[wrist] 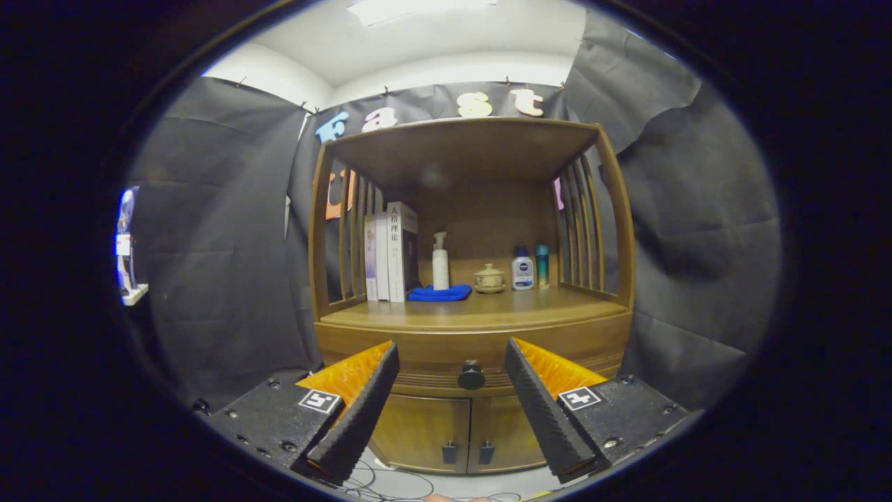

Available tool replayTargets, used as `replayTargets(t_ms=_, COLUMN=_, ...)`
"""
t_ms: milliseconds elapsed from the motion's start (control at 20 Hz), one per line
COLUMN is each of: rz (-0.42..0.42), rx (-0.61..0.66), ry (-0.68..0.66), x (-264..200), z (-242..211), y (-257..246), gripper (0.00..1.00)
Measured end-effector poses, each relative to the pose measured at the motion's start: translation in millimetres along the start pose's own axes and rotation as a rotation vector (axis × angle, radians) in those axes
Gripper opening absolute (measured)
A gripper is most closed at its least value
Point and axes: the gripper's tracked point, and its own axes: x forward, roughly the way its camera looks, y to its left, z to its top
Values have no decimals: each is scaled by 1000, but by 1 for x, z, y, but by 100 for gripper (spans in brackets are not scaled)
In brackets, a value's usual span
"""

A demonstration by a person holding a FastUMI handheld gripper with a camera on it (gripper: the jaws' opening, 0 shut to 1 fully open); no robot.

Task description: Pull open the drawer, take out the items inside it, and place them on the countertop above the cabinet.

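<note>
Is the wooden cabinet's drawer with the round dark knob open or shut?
Shut. The wooden drawer front sits flush under the countertop edge, and the round dark knob lies ahead between the open gripper fingers, untouched.

The cabinet [471, 209] beyond the hand-held gripper [451, 362] was brown wood with a smooth, softly glossy finish, worktop [550, 307] included. The closed drawer [432, 352] carried a dark, rounded, shiny knob [471, 376] between the spread fingers [362, 411], which were matt black ribbed plastic backed with orange. A blue cloth [439, 293] looked soft; the books [391, 252] were paper.
</note>
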Motion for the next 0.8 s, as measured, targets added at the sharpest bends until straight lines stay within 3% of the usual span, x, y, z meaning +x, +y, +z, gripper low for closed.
replayTargets(t_ms=300, rz=-4, rx=-15, ry=65, x=64, z=-27, y=1, gripper=99)
replayTargets(t_ms=800, rz=-34, rx=7, ry=140, x=116, z=-67, y=-9, gripper=97)
